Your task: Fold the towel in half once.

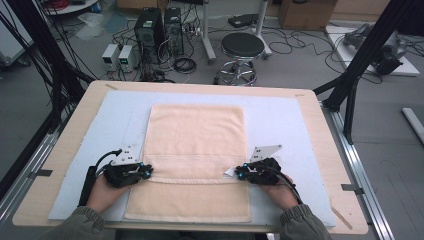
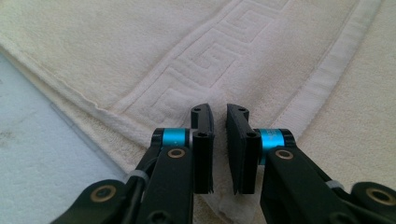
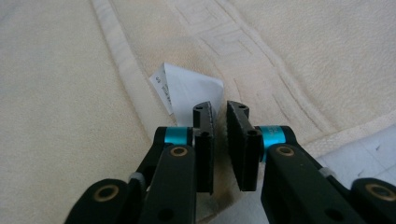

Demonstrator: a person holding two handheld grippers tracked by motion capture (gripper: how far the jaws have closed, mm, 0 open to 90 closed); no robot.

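1. Nearest the camera in the high view, the person's two sleeved forearms enter from the bottom edge, each hand wrapped around a gripper.
2. The left gripper (image 1: 146,172) lies at the left edge of the cream towel (image 1: 197,145), low on the table and pointing inward. In the left gripper view its jaws stand nearly together with a narrow slit between them, and a bit of towel edge bunches up between the pads at their base, so they pinch the cloth there (image 2: 219,140).
3. The right gripper (image 1: 239,173) lies at the towel's right edge, level with the left one and pointing inward. In the right gripper view its jaws are likewise almost together, astride the towel's edge; whether the pads actually clamp the cloth cannot be told (image 3: 219,140).
4. Just beyond the right jaws a white care label (image 3: 187,88) sticks out from the towel's hem.
5. The towel lies flat on a pale blue mat (image 1: 285,120), and an upper layer ends in a hem across it between the two grippers.
6. The mat covers a wooden table (image 1: 320,130).
7. Farther off, a black stool (image 1: 242,47) stands on the floor.
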